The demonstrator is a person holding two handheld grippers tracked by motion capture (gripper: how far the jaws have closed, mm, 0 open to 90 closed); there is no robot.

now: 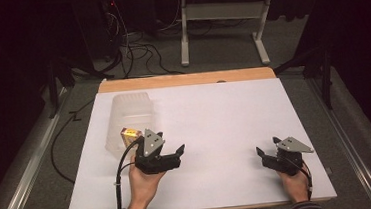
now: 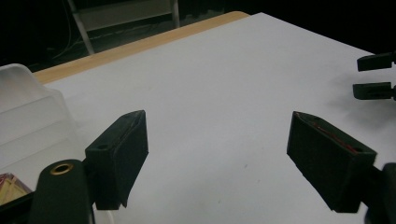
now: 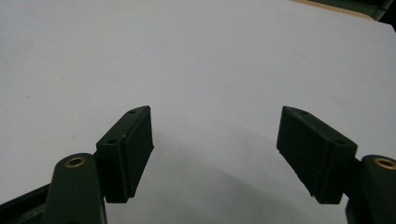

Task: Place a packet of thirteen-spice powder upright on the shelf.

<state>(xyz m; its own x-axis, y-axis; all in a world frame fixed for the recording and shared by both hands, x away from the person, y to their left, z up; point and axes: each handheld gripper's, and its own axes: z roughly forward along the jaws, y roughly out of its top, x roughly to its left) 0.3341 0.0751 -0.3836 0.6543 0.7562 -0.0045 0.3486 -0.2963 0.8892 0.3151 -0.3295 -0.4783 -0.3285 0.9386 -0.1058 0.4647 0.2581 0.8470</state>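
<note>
A clear plastic container lies on the left part of the white table sheet, with a small yellow and red box at its near end. My left gripper is just right of that box, low over the sheet, jaws apart and nothing between them. In the left gripper view the left gripper faces bare sheet, with the container and the box at its left. My right gripper rests at the near right, open. The right gripper frames only white sheet.
The table's wooden far edge runs behind the sheet. Beyond it stand a white table frame and loose cables on the floor. The right gripper's jaw tips show at the right of the left gripper view.
</note>
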